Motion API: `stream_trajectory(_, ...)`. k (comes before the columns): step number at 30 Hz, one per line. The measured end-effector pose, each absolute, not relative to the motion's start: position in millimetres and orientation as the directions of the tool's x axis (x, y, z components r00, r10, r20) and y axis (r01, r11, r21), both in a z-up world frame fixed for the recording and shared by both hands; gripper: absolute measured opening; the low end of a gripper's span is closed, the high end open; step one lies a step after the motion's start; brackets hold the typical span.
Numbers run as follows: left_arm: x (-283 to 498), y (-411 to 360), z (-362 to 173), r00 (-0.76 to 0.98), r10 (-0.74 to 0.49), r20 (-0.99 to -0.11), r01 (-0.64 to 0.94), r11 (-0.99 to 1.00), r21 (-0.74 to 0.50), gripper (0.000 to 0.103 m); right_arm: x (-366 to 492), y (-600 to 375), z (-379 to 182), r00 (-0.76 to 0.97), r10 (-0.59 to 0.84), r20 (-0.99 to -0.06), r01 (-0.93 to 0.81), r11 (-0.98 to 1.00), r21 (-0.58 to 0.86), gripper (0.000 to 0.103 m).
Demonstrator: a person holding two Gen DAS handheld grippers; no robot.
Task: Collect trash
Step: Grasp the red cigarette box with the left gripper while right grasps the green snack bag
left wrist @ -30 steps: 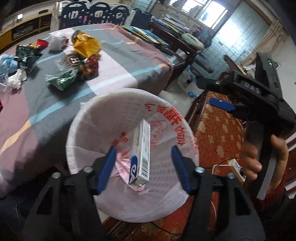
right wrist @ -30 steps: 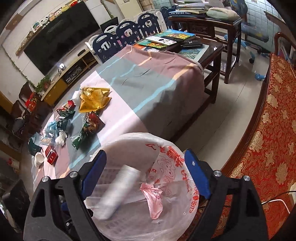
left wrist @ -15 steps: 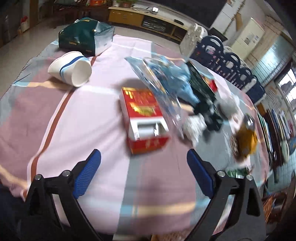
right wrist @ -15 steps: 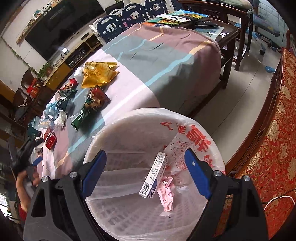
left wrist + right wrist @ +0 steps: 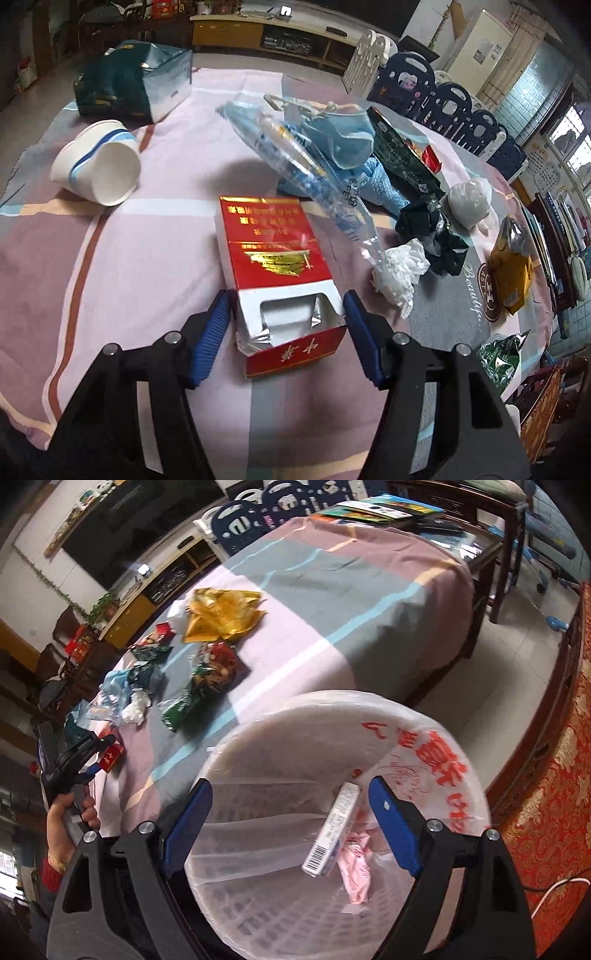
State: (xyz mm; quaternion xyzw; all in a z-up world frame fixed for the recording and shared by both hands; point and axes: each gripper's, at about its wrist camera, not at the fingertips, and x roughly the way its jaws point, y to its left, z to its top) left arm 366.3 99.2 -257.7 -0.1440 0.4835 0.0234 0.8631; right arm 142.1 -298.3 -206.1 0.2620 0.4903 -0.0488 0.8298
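The red-and-gold cardboard cigarette pack (image 5: 280, 280), flip lid gaping, lies on the striped tablecloth (image 5: 110, 258) between the left gripper (image 5: 288, 325)'s parted jaws, both pads just beside its sides. Squeezed, the hollow box may crush or slip. The right gripper (image 5: 291, 812) hangs open and empty over the white-lined bin (image 5: 461, 775).

- My left wrist camera sits low and close over the table (image 5: 110, 236), looking along my left hand-held gripper (image 5: 286, 332) at a red pack (image 5: 273, 258) right in front of the lens.
- My right wrist camera looks steeply down into the bin (image 5: 461, 760) beside the table (image 5: 332, 590), its far end beyond.
- Both views share the tabletop litter; the right view also catches my left hand-held gripper (image 5: 99, 755) and the red pack (image 5: 112, 757), far off.
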Motion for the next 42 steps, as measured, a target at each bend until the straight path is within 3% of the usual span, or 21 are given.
stream_trajectory(5,279.7,108.8,-239.4,0.63,-0.035,-0.776,-0.231,0.945,-0.23,0.062,188.7,-260.2,-208.4,0.54,0.215,-0.814,0.257,0.879,0.402,0.085)
stream_trajectory(8,249.3,114.9,-252.3,0.613,-0.036,-0.789,-0.253,0.938,-0.239,0.062,232.1,-233.8,-216.2,0.525,0.238,-0.817,0.238,0.881,0.41,0.085)
stream_trajectory(11,240.5,123.3,-253.9,0.618,-0.087,-0.781,-0.255,0.918,-0.304,0.062,267.1,-218.4,-222.3,0.518,0.221,-0.826,0.262,0.878,0.4,0.085)
stream_trajectory(17,235.3,117.1,-251.7,0.635,-0.067,-0.769,-0.215,0.941,-0.26,0.062,306.6,-214.0,-246.2,0.469,0.145,-0.871,0.415,0.834,0.363,0.085)
stream_trajectory(19,235.8,117.5,-252.4,0.636,-0.073,-0.768,-0.213,0.94,-0.265,0.062,313.6,-211.5,-254.1,0.452,0.125,-0.883,0.427,0.839,0.337,0.073)
stream_trajectory(20,235.7,118.7,-253.5,0.636,-0.075,-0.768,-0.216,0.938,-0.271,0.062,316.0,-208.7,-255.8,0.446,0.1,-0.889,0.422,0.853,0.307,0.052)
stream_trajectory(22,237.6,121.6,-255.6,0.63,-0.075,-0.773,-0.228,0.933,-0.277,0.062,316.2,-202.0,-253.0,0.456,0.066,-0.887,0.394,0.879,0.268,0.043)
stream_trajectory(23,236.9,123.9,-257.0,0.628,-0.076,-0.774,-0.232,0.932,-0.28,0.062,314.5,-198.0,-250.4,0.461,0.072,-0.884,0.371,0.89,0.266,0.03)
stream_trajectory(28,238.3,125.8,-259.1,0.628,-0.074,-0.775,-0.241,0.928,-0.284,0.062,294.1,-162.1,-225.4,0.502,0.138,-0.854,0.166,0.953,0.252,0.029)
stream_trajectory(33,239.8,128.7,-261.0,0.623,-0.074,-0.779,-0.255,0.922,-0.292,0.062,273.9,-109.7,-211.2,0.527,0.134,-0.839,-0.123,0.989,0.081,0.028)
stream_trajectory(42,240.9,129.0,-262.9,0.62,-0.076,-0.781,-0.262,0.918,-0.297,0.062,265.7,-107.9,-233.4,0.457,0.181,-0.871,-0.11,0.983,0.147,0.028)
